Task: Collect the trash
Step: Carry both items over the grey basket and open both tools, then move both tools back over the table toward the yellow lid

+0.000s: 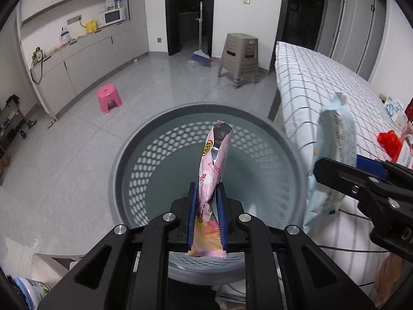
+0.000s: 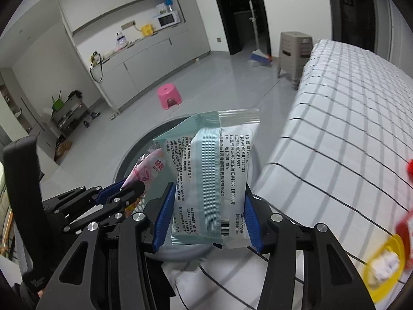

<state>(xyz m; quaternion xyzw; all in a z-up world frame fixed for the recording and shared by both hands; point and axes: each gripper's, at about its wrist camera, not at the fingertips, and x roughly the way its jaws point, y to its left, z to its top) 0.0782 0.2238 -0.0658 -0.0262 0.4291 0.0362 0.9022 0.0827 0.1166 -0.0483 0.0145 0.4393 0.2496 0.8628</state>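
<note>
My left gripper is shut on a pink snack wrapper, which stands up between the blue pads right over the grey perforated trash basket. My right gripper is shut on a pale blue and white wipes packet, held at the basket's right rim beside the table edge. In the left wrist view the right gripper and its packet show at the right. In the right wrist view the left gripper with the pink wrapper shows at the left, over the basket.
A table with a white checked cloth runs along the right, bearing red wrappers and a yellow item. A pink stool and stacked brown stools stand on the grey floor. Cabinets line the left wall.
</note>
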